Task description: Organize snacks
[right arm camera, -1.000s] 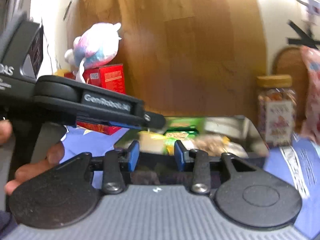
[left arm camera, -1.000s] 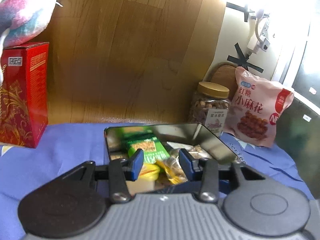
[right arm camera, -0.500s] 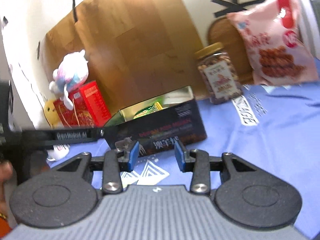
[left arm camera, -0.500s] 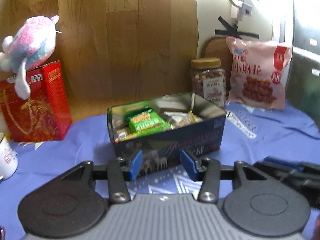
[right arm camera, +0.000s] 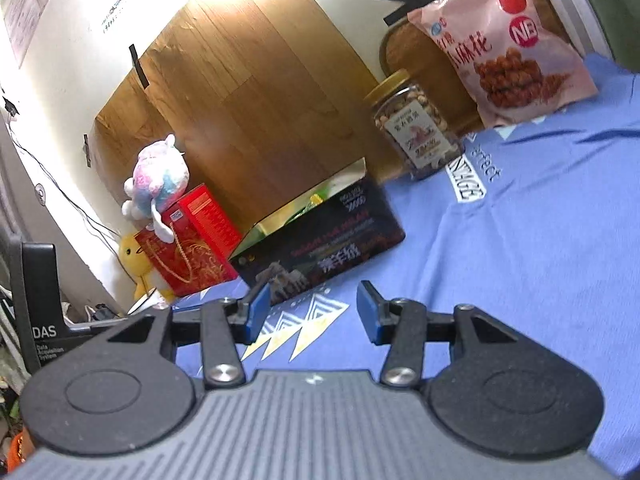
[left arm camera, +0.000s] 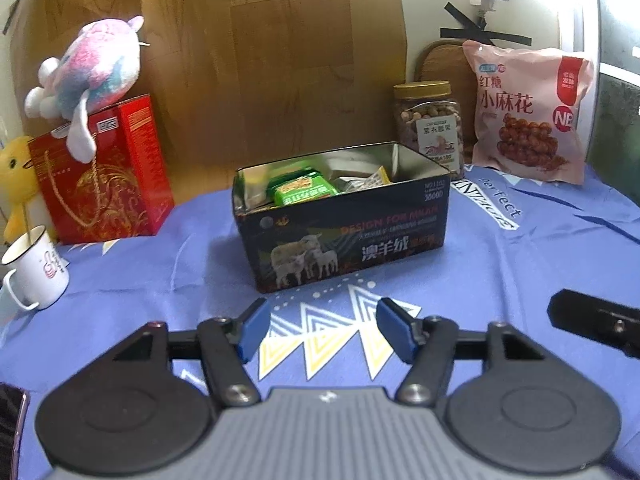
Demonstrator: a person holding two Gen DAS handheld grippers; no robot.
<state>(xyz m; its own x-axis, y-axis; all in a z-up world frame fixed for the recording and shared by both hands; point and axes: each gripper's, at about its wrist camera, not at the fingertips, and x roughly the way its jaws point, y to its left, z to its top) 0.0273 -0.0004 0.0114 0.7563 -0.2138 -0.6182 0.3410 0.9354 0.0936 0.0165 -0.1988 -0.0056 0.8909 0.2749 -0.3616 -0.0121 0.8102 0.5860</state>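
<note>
Both claws hang spread and empty over the blue cloth: left claw, right claw. Ahead sits the open tin, snacks inside.

Blown-out glare top right, dim warm interior, fisheye bending at edges, right view slightly blurred

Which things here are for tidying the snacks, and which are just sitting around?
For the snacks:
- open tin with packets inside
- green snack packet in the tin
- nut jar
- pink snack bag

Just sitting around:
- plush toy on the red box
- yellow duck
- white mug
</note>
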